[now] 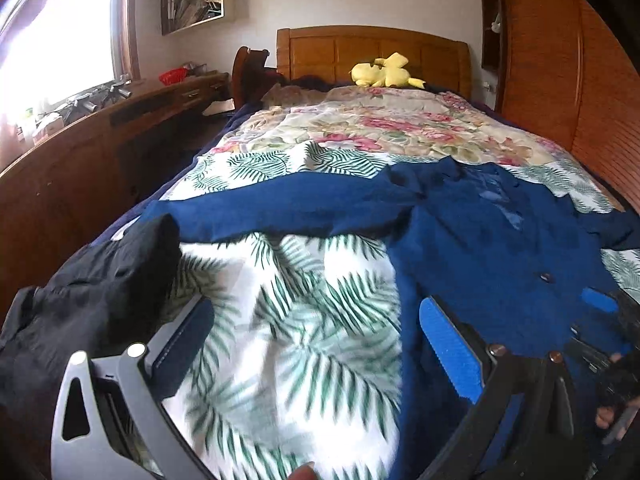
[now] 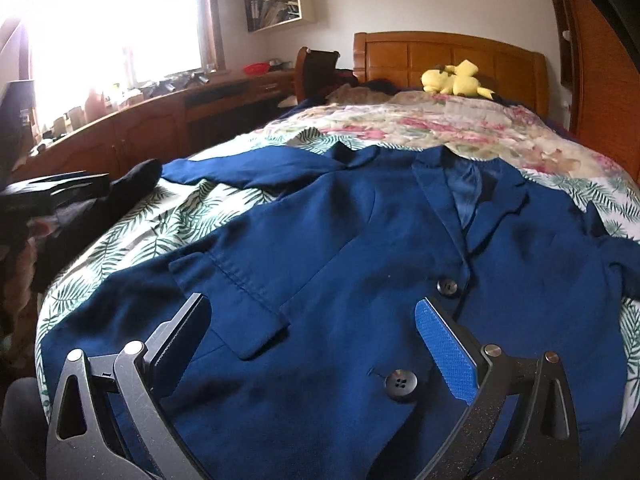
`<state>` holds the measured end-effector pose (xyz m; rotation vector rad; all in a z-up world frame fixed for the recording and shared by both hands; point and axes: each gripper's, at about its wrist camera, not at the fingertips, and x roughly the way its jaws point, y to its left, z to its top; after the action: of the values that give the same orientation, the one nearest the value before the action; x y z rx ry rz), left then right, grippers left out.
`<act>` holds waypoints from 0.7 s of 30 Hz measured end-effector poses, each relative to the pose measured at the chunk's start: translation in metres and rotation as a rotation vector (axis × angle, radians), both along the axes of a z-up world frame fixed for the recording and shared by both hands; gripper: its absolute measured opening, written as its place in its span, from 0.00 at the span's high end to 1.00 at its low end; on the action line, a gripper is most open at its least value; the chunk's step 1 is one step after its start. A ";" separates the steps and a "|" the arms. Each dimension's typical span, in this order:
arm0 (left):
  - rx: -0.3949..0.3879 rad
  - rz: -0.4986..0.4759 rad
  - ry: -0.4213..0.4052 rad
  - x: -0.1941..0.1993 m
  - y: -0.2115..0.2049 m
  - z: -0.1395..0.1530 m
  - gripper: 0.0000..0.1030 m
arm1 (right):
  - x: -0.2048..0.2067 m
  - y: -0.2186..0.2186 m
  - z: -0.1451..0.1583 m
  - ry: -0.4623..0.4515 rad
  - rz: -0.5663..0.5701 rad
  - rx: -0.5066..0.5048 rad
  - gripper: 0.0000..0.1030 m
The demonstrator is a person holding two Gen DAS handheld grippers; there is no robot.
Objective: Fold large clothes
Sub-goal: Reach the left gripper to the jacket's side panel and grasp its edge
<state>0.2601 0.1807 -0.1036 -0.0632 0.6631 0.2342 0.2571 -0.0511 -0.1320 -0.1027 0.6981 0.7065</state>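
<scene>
A big blue jacket (image 2: 340, 248) lies flat and face up on the bed, on a sheet with green leaves (image 1: 288, 320). Its collar points to 12 o'clock, toward the wooden headboard (image 2: 448, 56). One long sleeve (image 1: 260, 208) stretches out to 9 o'clock across the leafy sheet. Two dark buttons show down the front, one (image 2: 447, 286) higher up and one (image 2: 401, 385) lower down, and a pocket flap (image 2: 240, 308) sits at about 8 o'clock from them. The right gripper (image 2: 312, 340) is just over the bottom part of the jacket, and its two fingers are wide apart with nothing in them. The lower button sits between the fingers. The left gripper (image 1: 316, 340) is over the leafy sheet at the jacket's left edge, and its fingers are wide apart and empty too. A black piece of clothing (image 1: 92, 288) lies in a heap at 9 o'clock from the left gripper. Farther up the bed is a blanket with pink flowers (image 1: 380, 124). A yellow soft toy (image 1: 384, 72) rests at 12 o'clock by the headboard.
</scene>
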 end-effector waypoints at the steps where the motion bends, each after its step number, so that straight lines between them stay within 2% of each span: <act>1: 0.002 -0.002 0.007 0.012 0.005 -0.003 0.00 | 0.001 0.000 0.000 0.003 -0.004 0.000 0.00; 8: -0.071 0.032 0.036 0.085 0.051 -0.022 0.00 | 0.004 -0.002 -0.002 0.018 -0.022 0.010 0.00; 13: -0.081 0.059 0.066 0.121 0.073 -0.040 0.00 | 0.006 0.000 -0.005 0.016 -0.016 0.003 0.00; 21: -0.268 0.128 0.147 0.159 0.117 -0.076 0.26 | 0.009 -0.002 -0.006 0.028 -0.015 0.012 0.00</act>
<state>0.4190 0.2977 -0.1794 -0.3490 0.8355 0.2739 0.2664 -0.0533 -0.1384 -0.0767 0.7202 0.6986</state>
